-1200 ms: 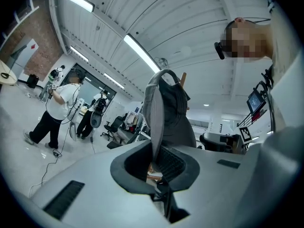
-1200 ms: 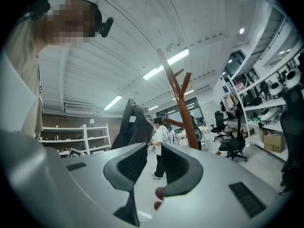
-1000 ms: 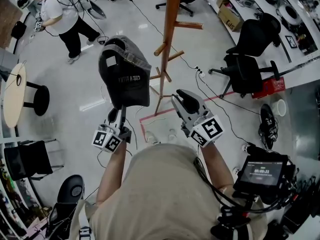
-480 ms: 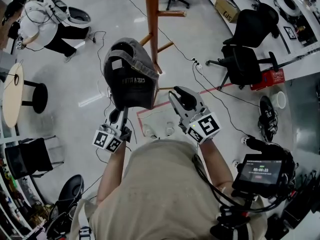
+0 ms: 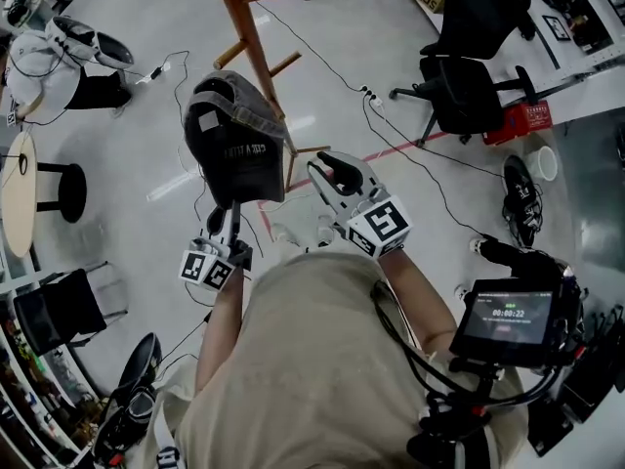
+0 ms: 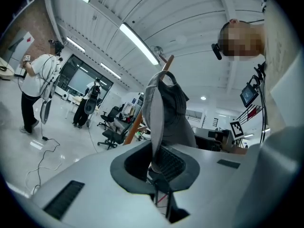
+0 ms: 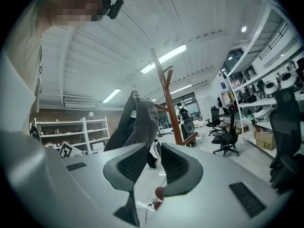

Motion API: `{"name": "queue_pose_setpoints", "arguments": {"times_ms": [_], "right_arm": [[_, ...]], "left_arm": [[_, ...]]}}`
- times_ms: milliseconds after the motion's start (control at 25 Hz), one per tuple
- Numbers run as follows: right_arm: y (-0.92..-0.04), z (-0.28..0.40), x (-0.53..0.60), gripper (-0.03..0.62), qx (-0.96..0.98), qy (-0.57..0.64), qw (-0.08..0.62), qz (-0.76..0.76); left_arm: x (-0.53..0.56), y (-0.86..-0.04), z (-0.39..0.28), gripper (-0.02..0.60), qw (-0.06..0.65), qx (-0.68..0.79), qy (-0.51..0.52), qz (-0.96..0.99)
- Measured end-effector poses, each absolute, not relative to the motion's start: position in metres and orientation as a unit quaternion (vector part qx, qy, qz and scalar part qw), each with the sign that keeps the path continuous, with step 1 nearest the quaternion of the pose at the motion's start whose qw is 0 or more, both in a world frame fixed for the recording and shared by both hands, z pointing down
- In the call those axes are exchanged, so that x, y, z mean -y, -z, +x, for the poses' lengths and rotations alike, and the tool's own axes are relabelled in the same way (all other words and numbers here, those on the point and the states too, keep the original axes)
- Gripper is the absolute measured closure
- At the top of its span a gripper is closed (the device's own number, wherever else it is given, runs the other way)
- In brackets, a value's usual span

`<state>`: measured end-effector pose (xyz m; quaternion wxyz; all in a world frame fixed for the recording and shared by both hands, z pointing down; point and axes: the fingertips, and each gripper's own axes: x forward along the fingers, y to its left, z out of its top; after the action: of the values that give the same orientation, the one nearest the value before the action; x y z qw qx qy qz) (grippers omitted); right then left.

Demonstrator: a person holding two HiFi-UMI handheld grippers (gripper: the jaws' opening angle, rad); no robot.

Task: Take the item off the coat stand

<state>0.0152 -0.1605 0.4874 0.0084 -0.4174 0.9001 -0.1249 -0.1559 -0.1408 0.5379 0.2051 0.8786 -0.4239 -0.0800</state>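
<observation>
A dark grey cap (image 5: 234, 149) hangs free of the wooden coat stand (image 5: 252, 37), which rises just behind it. My left gripper (image 5: 232, 211) is shut on the cap's lower edge and holds it up. In the left gripper view the cap's fabric (image 6: 168, 110) runs down between the pads of that gripper (image 6: 159, 164). My right gripper (image 5: 337, 176) floats to the right of the cap, apart from it, its jaws a little open with nothing between them. In the right gripper view the cap (image 7: 137, 120) and the coat stand (image 7: 166, 99) lie beyond the right gripper (image 7: 153, 158).
Black office chairs (image 5: 459, 91) stand at the upper right, with shoes (image 5: 518, 213) on the floor near them. A person (image 5: 49, 66) works at the upper left beside a round table (image 5: 18, 179) and a stool (image 5: 68, 189). Cables and red tape cross the floor.
Both grippers have drawn back and sunk a little, the cap still in the left one. The coat stand now sits further up and left in the picture, away from the cap.
</observation>
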Motion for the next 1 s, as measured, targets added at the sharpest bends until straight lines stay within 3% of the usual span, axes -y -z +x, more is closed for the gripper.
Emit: {"name": "queue_pose_setpoints", "arguments": {"times_ms": [1000], "right_arm": [[-0.578,0.061,0.120,0.497,-0.883,0.145,-0.034,-0.444]], "left_arm": [[0.095,-0.630,-0.109,0.548,0.262,0.439,0.035,0.859]]}}
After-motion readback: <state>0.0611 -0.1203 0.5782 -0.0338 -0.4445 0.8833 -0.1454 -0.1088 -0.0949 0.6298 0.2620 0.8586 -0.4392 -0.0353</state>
